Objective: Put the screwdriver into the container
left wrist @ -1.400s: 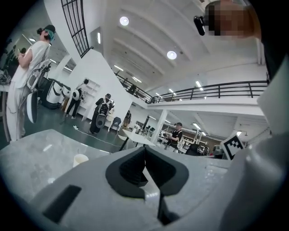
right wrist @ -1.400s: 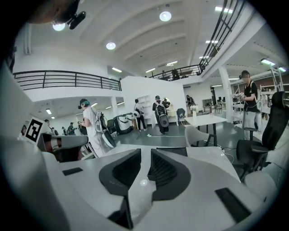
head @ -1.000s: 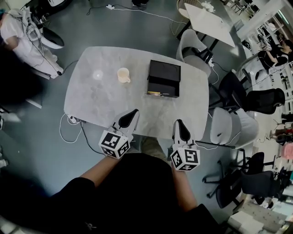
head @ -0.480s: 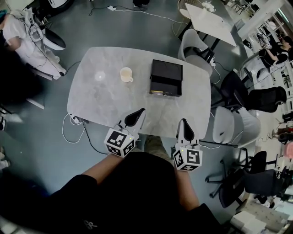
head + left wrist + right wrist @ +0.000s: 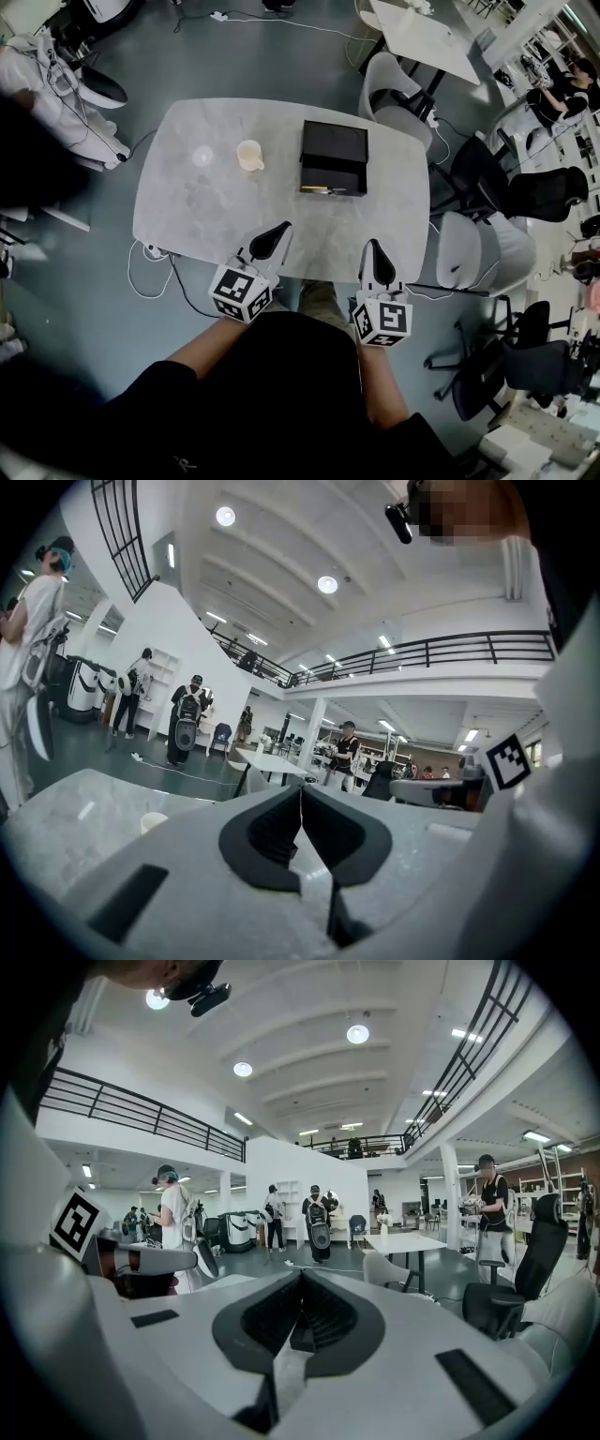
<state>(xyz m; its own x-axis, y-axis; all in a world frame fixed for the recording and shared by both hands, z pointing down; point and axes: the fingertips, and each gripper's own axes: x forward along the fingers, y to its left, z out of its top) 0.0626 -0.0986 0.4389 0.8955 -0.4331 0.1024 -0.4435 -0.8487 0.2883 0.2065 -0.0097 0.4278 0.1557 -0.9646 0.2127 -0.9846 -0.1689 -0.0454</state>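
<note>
The black container stands on the grey table, right of its middle. A thin yellow-handled tool, apparently the screwdriver, lies along the container's near edge. My left gripper hovers over the table's near edge, shut with nothing in it; in the left gripper view its pads meet with nothing between them. My right gripper is also at the near edge, in front of the container and well short of it. Its jaws are shut and empty in the right gripper view.
A cream cup and a small clear round thing stand left of the container. Grey chairs crowd the table's right side and far corner. A cable lies on the floor at the left. Several people stand farther off in the hall.
My left gripper has drifted slightly to the right along the near edge. My right gripper stays where it was. Nothing on the table has moved.
</note>
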